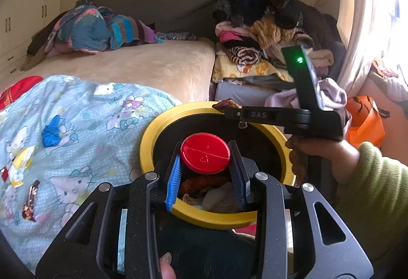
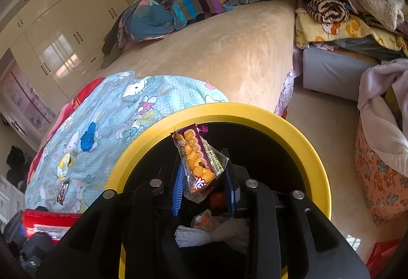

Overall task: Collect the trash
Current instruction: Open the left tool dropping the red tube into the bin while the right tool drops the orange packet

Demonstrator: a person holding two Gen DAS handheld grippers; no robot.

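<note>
My left gripper (image 1: 206, 149) is shut on a round red lid (image 1: 205, 159), its blue pads pressing on the lid's two edges. It hangs over a black bin with a yellow rim (image 1: 148, 141). My right gripper (image 2: 202, 159) is shut on a purple and orange snack wrapper (image 2: 196, 161), also above the bin's yellow rim (image 2: 255, 113). In the left wrist view the right gripper (image 1: 230, 113) reaches in from the right, with the wrapper's tip showing at its end. Wrappers and white paper (image 2: 211, 230) lie inside the bin.
On the cartoon-print bedspread (image 1: 89, 105) lie a blue crumpled wrapper (image 1: 52, 132), a yellow-white wrapper (image 1: 20, 166) and a brown candy wrapper (image 1: 30, 200). A tall pile of clothes (image 1: 267, 31) stands at the right. An orange bag (image 1: 364, 123) sits behind a green-sleeved hand.
</note>
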